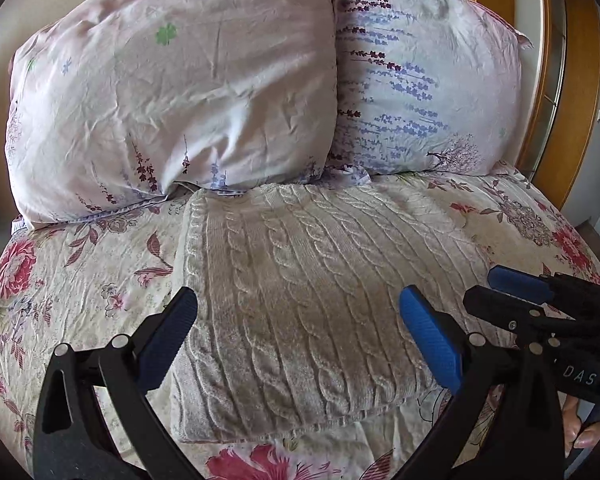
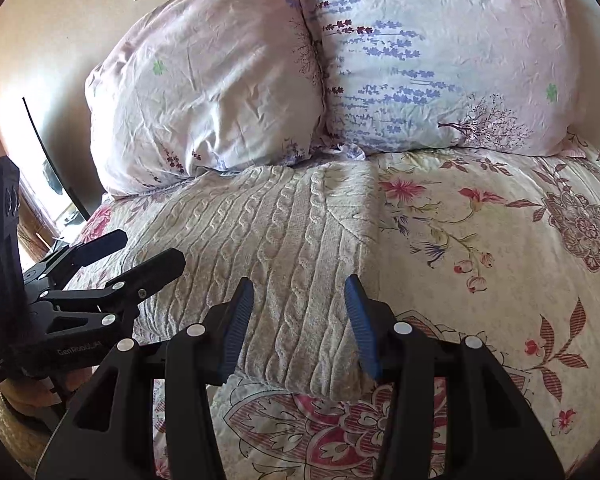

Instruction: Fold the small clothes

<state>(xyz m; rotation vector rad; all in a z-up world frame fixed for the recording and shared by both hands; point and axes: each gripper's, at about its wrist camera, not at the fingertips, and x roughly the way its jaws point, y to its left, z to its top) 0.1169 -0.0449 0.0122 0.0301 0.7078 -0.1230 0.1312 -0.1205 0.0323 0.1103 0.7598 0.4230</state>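
Cable-knit sweater [image 1: 300, 300] is lying folded on the floral bedspread [image 1: 80, 300] just near of the pillows [image 1: 172, 100], so I am hovering my left gripper [image 1: 298, 330] wide and right gripper [image 2: 299, 322] half-open, both empty, seemingly after letting go.

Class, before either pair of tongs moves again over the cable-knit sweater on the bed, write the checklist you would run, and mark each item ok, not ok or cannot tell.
1. Left tongs empty, jaws wide: ok.
2. Right tongs empty, jaws apart, nothing pinched: ok.
3. Cable-knit sweater lies folded as a flat rectangle on the floral bedspread: ok.
4. Sweater clear of the pillows: not ok, its far edge reaches them.
5. Near edge even, no layer sticking out: cannot tell, the tongs hide part of it.
6. The two tongs clear of each other: ok, close but apart.
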